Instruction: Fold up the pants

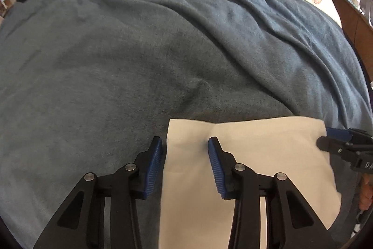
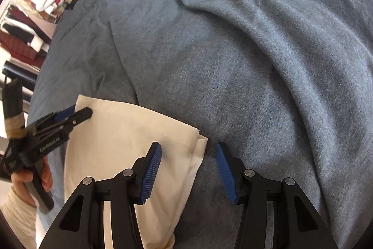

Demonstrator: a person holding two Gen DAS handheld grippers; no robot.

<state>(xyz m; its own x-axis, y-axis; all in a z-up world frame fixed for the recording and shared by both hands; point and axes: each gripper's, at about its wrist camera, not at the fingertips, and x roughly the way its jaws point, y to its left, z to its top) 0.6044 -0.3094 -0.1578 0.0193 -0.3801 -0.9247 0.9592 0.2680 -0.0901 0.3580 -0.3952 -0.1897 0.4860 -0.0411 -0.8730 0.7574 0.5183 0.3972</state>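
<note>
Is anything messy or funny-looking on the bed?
A little. The folded cream pants have a lower layer poking out past the top edge at the right corner, so the fold isn't lined up. The blue blanket underneath is wrinkled. Nothing looks torn.

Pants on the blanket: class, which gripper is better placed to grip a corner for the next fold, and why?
Probably the right gripper: open, its fingers straddle the layered far corner of the cream pants. The left gripper, also open, straddles the plain side edge near the other far corner on the blanket.
</note>
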